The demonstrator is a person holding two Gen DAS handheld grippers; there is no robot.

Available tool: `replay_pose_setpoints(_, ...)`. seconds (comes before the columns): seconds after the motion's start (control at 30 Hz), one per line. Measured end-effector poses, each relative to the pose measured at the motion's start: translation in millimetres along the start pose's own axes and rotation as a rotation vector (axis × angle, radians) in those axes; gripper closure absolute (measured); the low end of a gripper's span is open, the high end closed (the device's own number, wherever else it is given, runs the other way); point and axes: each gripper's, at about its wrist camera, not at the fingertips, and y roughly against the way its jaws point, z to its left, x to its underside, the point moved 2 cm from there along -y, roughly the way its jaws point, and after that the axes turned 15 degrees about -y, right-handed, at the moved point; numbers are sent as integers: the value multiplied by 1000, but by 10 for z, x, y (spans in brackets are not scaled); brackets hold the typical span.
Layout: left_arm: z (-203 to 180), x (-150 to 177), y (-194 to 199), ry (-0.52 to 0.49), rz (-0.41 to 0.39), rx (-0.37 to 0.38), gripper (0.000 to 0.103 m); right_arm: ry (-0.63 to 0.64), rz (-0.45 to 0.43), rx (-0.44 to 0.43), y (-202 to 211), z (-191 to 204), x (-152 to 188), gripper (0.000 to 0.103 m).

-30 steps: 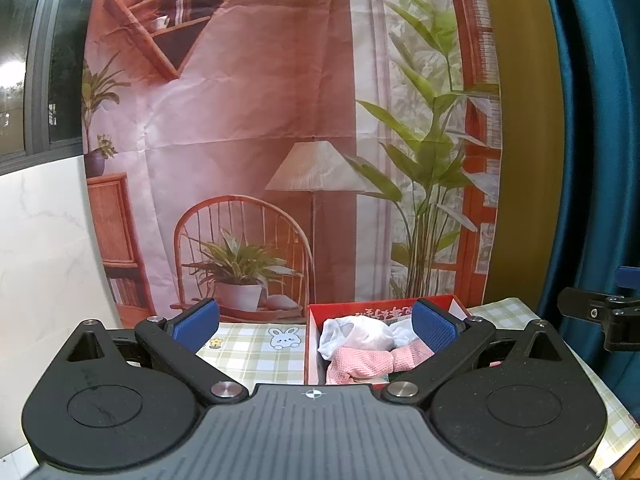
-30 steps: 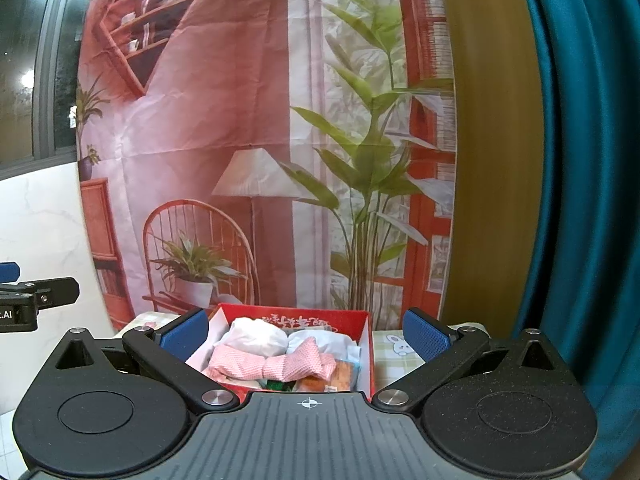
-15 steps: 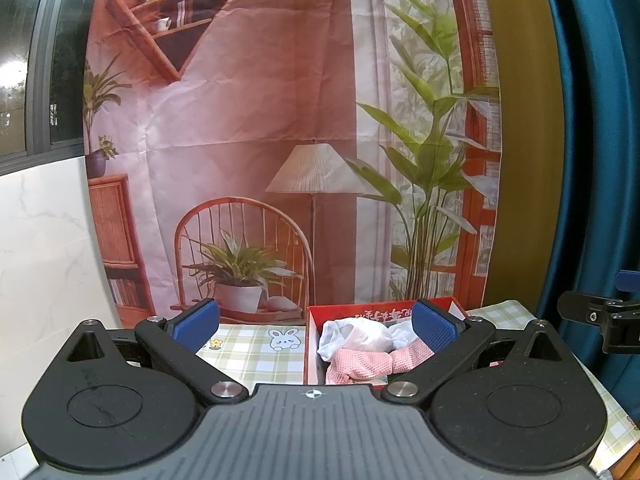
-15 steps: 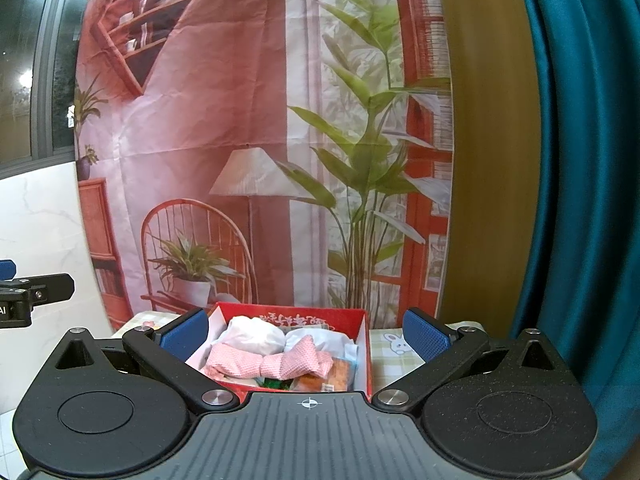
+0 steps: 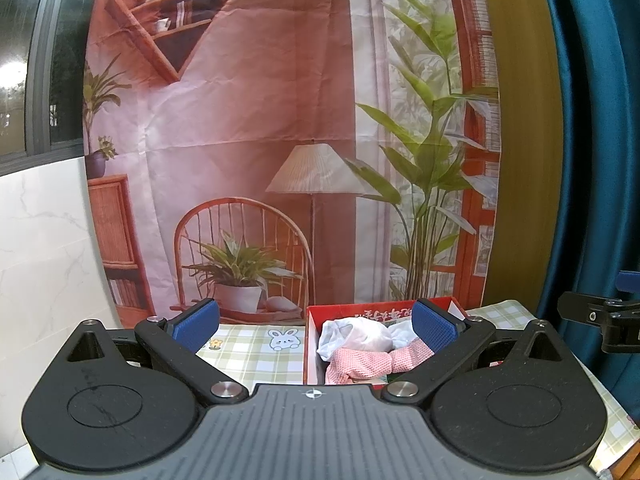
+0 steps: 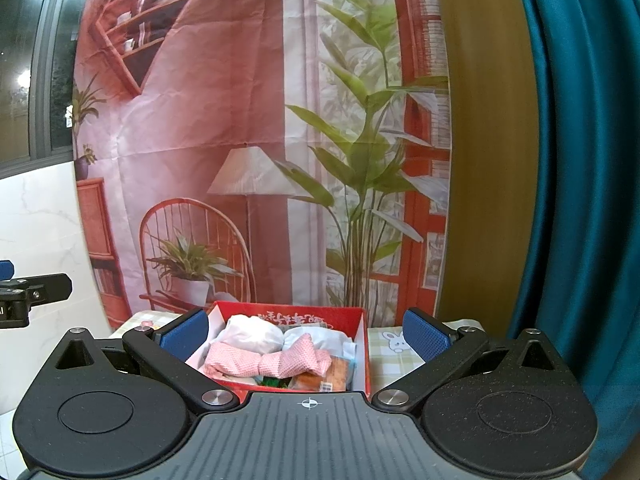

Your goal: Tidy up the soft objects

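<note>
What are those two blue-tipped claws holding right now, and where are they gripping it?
Nothing. The left gripper and right gripper are both open and empty; the pink cloth lies untouched in the red box.

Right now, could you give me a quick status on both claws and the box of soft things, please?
Left claw open, empty. Right claw open, empty. Pink checked cloth lies atop white bundles inside red box. Nothing between claws and box.

Open red cardboard box, straight ahead of the right gripper and between its blue pads. Inside: a pink checked cloth twisted at its middle, lying across the front; behind it, a white bundled cloth at left and a pale blue-white cloth at right.
</note>
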Motion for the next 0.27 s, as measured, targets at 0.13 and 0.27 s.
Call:
replay_pose_setpoints(0.13, -5, 7, 25, 2, -11, 2, 0, -1, 1, -1, 1, -5, 0, 0)
replay_pose_setpoints(0.27, 13, 14, 8, 8, 0, -4, 0, -1, 1, 0, 1, -7, 0, 0)
